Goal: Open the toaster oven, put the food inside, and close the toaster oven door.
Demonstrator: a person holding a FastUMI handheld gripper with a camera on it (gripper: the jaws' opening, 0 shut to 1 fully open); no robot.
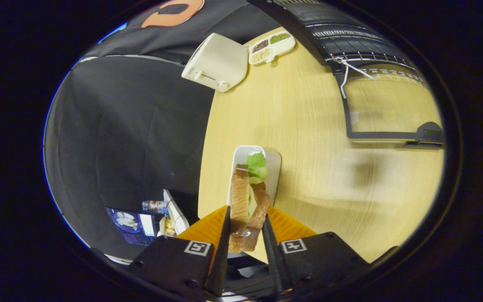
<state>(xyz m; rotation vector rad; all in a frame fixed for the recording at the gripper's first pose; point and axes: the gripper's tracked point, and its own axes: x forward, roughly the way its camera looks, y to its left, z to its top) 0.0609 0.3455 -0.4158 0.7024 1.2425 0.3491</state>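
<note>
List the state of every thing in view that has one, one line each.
tongs: shut on the sandwich.
sandwich: held on edge between the fingers, lettuce sticking out.
toaster oven door: open, swung down over the table.
white plate: on the table just beyond the sandwich, bare where visible.
toaster: at the table's far edge, untouched.
divided tray: compartments filled.

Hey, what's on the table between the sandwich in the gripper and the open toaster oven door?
Only bare wooden table, per the gripper view. The gripper is shut on the sandwich; the toaster oven door hangs open beyond.

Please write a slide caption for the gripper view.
Gripper jaws shut on sandwich above white plate; toaster oven door open.
</note>
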